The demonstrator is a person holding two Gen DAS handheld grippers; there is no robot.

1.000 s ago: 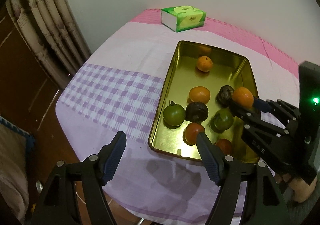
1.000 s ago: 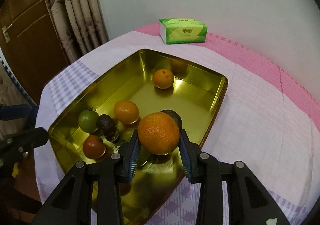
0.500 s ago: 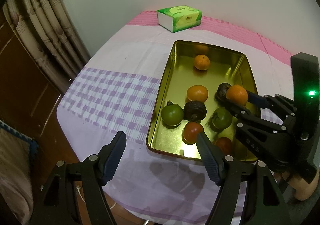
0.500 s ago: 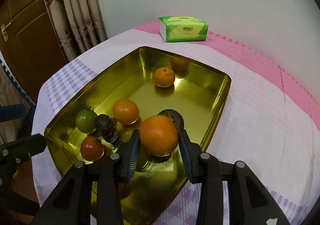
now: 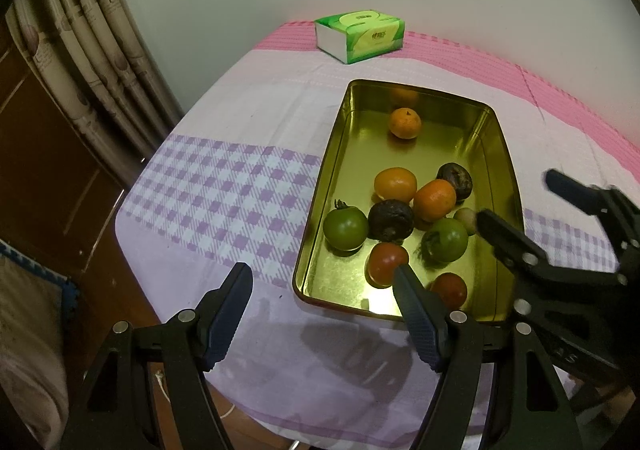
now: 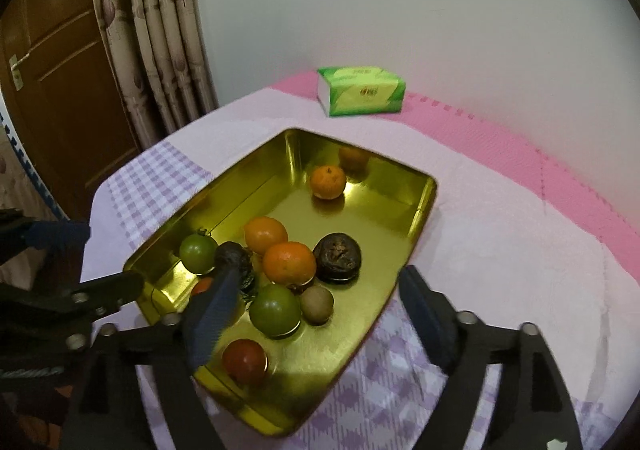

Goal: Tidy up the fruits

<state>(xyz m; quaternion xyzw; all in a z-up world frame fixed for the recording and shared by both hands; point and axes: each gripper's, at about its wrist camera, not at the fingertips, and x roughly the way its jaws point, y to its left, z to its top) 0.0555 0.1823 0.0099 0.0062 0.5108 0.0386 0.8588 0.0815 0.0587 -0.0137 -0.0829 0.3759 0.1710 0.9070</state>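
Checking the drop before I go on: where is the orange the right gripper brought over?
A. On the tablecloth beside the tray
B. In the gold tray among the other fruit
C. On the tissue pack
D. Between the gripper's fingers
B: the orange sits in the gold tray beside a dark wrinkled fruit, while the right gripper is opening with nothing between its fingers.

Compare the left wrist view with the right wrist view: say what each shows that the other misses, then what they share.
Only the left wrist view: the table's near edge with the cloth hanging over it, and a cable below.

Only the right wrist view: the brown door with its handle, and the small kiwi-like fruit in full.

Both: the gold tray, the oranges, green and red tomatoes, two dark wrinkled fruits, the green tissue pack, the curtain, and both claws, left claw open, right claw opening and holding nothing.
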